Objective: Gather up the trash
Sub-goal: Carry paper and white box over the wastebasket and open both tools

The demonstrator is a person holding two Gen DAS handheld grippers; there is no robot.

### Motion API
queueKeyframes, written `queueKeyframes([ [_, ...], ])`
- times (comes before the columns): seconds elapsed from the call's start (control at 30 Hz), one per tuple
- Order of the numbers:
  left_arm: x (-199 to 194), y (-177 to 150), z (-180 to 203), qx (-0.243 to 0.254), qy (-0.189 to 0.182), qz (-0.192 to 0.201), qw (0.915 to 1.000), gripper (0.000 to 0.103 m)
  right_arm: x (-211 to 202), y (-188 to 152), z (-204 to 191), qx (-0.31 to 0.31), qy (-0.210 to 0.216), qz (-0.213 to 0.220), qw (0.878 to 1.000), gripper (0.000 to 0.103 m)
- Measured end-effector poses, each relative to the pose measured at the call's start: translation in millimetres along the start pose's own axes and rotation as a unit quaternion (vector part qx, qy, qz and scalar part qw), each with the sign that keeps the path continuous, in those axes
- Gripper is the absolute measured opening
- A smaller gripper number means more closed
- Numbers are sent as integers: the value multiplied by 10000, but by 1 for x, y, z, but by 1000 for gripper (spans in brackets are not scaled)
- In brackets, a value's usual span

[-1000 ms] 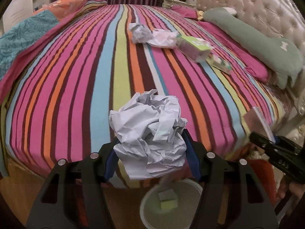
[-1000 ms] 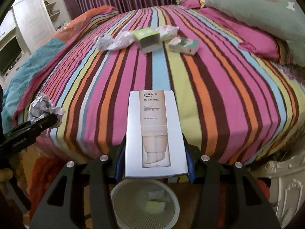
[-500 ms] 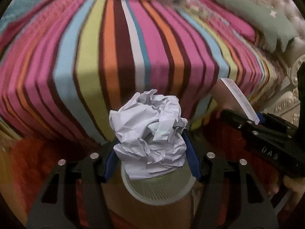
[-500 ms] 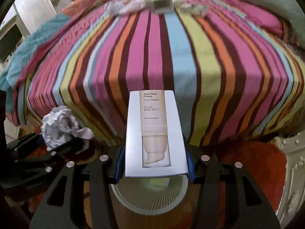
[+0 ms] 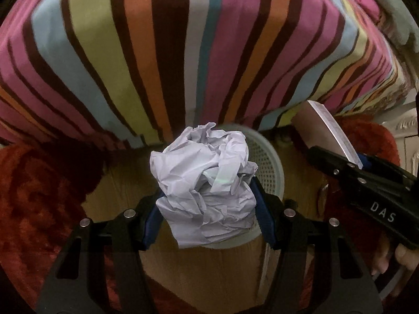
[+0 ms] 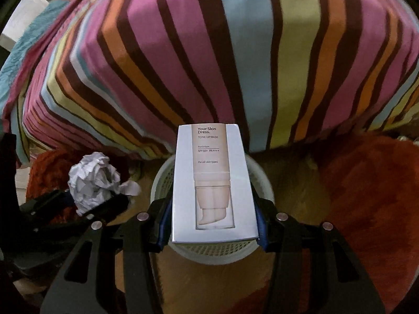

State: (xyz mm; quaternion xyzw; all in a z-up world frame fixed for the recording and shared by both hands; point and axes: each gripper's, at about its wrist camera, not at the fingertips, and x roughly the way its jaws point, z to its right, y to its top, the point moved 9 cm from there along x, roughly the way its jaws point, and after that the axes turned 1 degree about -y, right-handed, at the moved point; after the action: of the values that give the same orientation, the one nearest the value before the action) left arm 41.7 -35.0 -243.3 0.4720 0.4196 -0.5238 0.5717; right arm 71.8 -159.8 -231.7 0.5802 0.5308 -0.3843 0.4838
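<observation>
Two loaded tools above one mesh bin

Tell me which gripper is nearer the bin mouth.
Right. The right gripper holds its box centred above the bin; the left gripper, with crumpled paper, sits off to the bin's side.

A ball of crumpled paper, matt white and heavily creased, sits between blue rubbery-looking pads on a matt black plastic gripper with small shiny metal screw heads. The other gripper has the same finish and holds a cardboard carton with a smooth, lightly glossy print. Below them is a pale plastic wastebasket with perforated mesh walls. The bed is covered in soft, matt striped woven cloth. The floor looks like smooth wood, beside a shaggy red rug.
</observation>
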Motion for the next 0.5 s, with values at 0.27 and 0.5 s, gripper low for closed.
queueKeyframes([
  [0.27, 39, -6, 6, -117, -75, -670, 9977, 60, 49, -16, 7, 640, 405, -1033, 9918, 48],
  [0.5, 75, -21, 3, -313, -174, -1254, 9915, 60, 82, -28, 17, 1306, 562, -1572, 9773, 48],
])
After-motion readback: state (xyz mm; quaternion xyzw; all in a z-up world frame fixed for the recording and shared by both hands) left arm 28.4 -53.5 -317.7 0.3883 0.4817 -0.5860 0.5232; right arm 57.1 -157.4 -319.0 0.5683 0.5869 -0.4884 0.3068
